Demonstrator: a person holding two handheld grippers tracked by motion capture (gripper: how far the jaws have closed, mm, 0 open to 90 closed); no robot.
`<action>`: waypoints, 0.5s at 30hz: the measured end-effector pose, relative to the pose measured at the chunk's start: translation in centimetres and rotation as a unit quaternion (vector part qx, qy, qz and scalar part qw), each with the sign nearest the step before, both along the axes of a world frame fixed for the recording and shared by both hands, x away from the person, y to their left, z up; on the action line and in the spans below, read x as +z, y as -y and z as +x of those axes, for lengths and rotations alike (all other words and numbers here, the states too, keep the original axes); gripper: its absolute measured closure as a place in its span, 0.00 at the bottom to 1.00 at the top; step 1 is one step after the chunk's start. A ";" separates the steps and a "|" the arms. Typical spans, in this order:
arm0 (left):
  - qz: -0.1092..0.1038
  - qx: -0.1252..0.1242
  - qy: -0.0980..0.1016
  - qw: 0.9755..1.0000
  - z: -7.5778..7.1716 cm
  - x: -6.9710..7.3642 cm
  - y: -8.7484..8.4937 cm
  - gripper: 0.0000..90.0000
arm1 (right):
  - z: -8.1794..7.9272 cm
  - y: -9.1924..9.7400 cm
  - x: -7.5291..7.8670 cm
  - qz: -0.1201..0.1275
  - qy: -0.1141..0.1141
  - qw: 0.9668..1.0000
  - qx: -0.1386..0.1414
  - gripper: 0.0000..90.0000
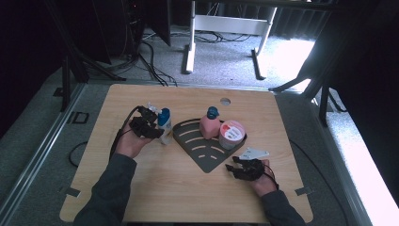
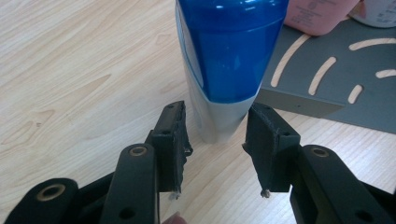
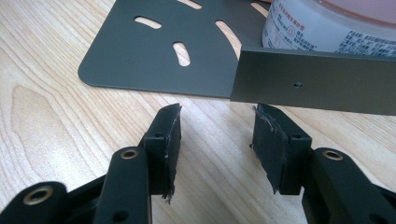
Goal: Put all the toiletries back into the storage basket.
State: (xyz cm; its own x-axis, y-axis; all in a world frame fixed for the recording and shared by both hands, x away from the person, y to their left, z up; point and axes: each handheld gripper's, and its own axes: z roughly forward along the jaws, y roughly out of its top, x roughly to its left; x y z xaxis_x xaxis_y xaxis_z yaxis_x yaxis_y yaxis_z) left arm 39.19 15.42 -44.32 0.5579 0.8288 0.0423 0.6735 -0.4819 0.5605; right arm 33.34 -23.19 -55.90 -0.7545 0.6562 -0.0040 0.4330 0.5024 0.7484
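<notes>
Pale wood-grain worktop (image 1: 155, 188), smooth and matt, with darker streaks along the grain. Blue-and-white bottle (image 2: 229, 60) of glossy plastic, bright window glints on the blue upper part, duller silvery-white sheen lower down. Dark grey slotted rack (image 3: 154, 51) of thin sheet metal, matt painted finish, flat and even, upturned edge equally dull. Pink bottle (image 1: 209, 126) of soft-sheen plastic under a blue cap. Round tub (image 1: 231, 134) with a glossy printed label wrapped around its wall. Left tool (image 2: 218, 135) and right tool (image 3: 217, 135) in matt black plastic, brass-coloured rivets, pads (image 3: 271, 140) of rough, frayed black rubbery material.
</notes>
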 end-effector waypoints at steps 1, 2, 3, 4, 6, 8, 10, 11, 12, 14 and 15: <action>0.001 0.001 0.001 1.000 0.1 0.0 0.0 0.65 | 0.0 0.0 0.0 0.000 0.000 1.000 0.000 0.57; 0.003 0.003 0.000 1.000 0.2 0.0 -0.1 0.65 | 0.0 0.0 0.0 0.000 0.000 1.000 0.000 0.57; 0.004 0.004 -0.001 1.000 0.3 0.0 -0.2 0.65 | 0.0 0.0 0.0 0.000 0.000 1.000 0.000 0.57; 0.004 0.004 -0.002 1.000 0.4 0.0 -0.2 0.65 | 0.0 0.0 0.0 0.000 0.000 1.000 0.000 0.57; 0.009 0.003 -0.004 1.000 0.6 0.0 -0.3 0.64 | 0.0 0.0 0.0 0.000 0.000 1.000 0.000 0.57; 0.008 -0.004 -0.004 1.000 0.9 0.0 -0.3 0.64 | 0.0 0.0 0.0 0.000 0.000 1.000 0.000 0.57; 0.013 -0.011 -0.007 1.000 1.2 0.0 -0.3 0.62 | 0.0 0.0 0.0 0.000 0.000 1.000 0.000 0.57; 0.016 -0.015 -0.008 1.000 1.3 0.0 -0.2 0.62 | 0.0 0.0 0.0 0.000 0.000 1.000 0.000 0.57; 0.015 -0.016 -0.009 1.000 1.4 0.0 -0.2 0.61 | 0.0 0.0 0.0 0.000 0.000 1.000 0.000 0.57; 0.018 -0.023 -0.012 1.000 1.7 0.0 -0.2 0.60 | 0.0 0.0 0.0 0.000 0.000 1.000 0.000 0.57; 0.018 -0.026 -0.013 0.999 1.8 0.0 -0.1 0.59 | 0.0 0.0 0.0 0.000 0.000 1.000 0.000 0.57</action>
